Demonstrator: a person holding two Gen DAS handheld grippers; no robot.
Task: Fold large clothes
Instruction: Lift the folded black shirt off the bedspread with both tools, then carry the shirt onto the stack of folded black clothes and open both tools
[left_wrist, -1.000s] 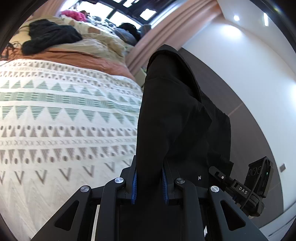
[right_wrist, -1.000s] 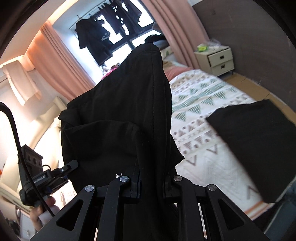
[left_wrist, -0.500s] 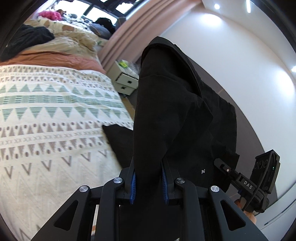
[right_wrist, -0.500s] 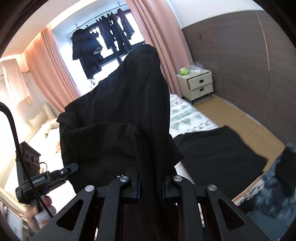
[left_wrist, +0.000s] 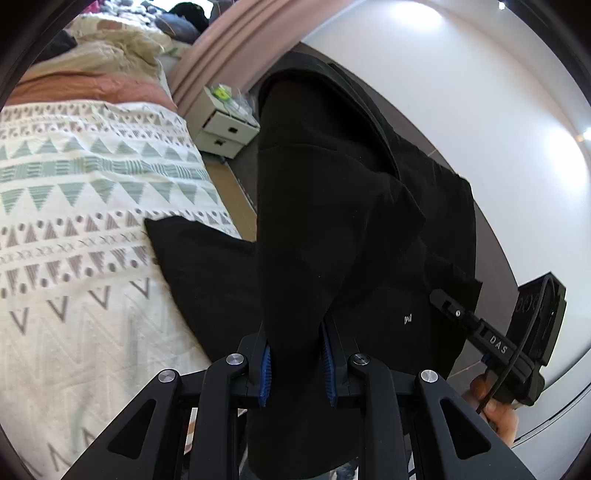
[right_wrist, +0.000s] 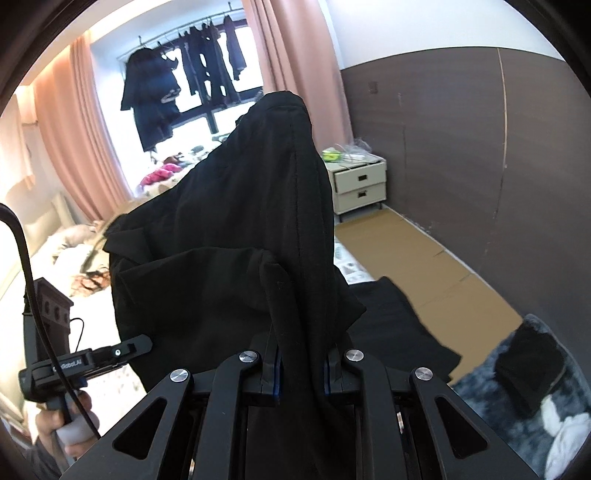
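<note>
Two grippers, left gripper (left_wrist: 297, 360) and right gripper (right_wrist: 301, 363), each clamp the black garment (left_wrist: 332, 206), holding it spread above the patterned bed (left_wrist: 74, 206) so it can be laid flat, its lower part resting on the bed's edge.
</note>
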